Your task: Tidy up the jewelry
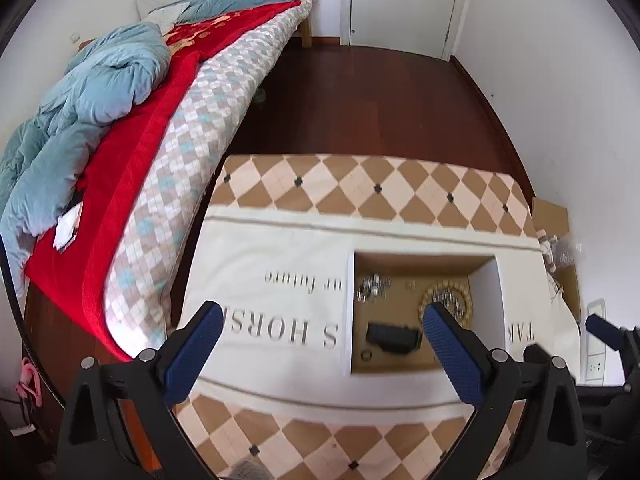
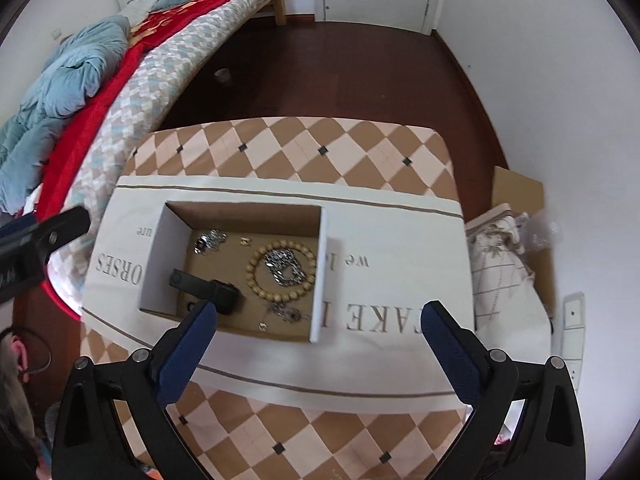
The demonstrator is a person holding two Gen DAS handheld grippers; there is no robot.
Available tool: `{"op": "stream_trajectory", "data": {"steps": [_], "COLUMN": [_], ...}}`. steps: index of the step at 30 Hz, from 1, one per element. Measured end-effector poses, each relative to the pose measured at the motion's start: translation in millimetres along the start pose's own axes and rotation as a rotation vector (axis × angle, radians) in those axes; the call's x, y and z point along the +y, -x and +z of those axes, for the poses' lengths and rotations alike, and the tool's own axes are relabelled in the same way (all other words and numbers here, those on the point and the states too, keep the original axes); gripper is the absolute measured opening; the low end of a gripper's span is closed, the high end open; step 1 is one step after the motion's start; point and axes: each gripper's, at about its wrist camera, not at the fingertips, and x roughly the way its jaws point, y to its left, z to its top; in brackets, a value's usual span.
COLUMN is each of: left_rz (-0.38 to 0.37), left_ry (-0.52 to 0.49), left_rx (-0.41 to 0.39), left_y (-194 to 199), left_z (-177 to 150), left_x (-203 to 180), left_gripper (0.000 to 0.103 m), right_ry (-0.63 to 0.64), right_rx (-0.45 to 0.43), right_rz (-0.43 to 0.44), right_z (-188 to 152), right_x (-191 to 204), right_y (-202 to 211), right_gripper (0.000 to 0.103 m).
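Note:
An open cardboard box (image 2: 168, 256) (image 1: 424, 262) sits on a white printed cloth on the table. Inside lie a wooden bead bracelet (image 2: 256, 276) (image 1: 464, 296) ringed around a silver chain (image 2: 284, 268), a silver cluster (image 2: 210, 240) (image 1: 372, 286), a small gold piece (image 2: 245, 242), a black watch (image 2: 208, 290) (image 1: 394, 338), and a thin necklace (image 2: 284, 312) near the front wall. My left gripper (image 1: 322, 316) is open and empty above the cloth just left of the box. My right gripper (image 2: 318, 314) is open and empty above the box's front right corner.
The table (image 2: 304, 148) has a tan and cream diamond cover. A bed (image 1: 132, 132) with red and blue bedding runs along the left. A cardboard carton and a patterned bag (image 2: 500, 264) stand right of the table. Dark wood floor lies beyond.

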Motion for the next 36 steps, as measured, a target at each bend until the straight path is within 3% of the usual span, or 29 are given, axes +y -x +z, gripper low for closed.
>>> {"op": "stream_trajectory", "data": {"steps": [11,25,36], "left_rz": [-0.001,-0.01,-0.055], "left_ry": [0.015,0.052,0.053], "left_rx": [-0.046,-0.215,-0.275], "left_y": [43.9,159.7,232.0], "left_z": [-39.3,-86.3,-121.1], "left_x": [-4.1,2.7,-5.1], "left_gripper": [0.102,0.102,0.102], "right_ry": [-0.034,-0.024,-0.019], "right_rx": [-0.083,-0.298,-0.414], "right_rz": [-0.016,-0.027,-0.025], "right_z": [-35.2,-83.4,-130.2], "right_x": [-5.8,-3.8,-0.1], "right_y": [52.6,181.0,266.8], "right_gripper": [0.103,0.103,0.103]}}
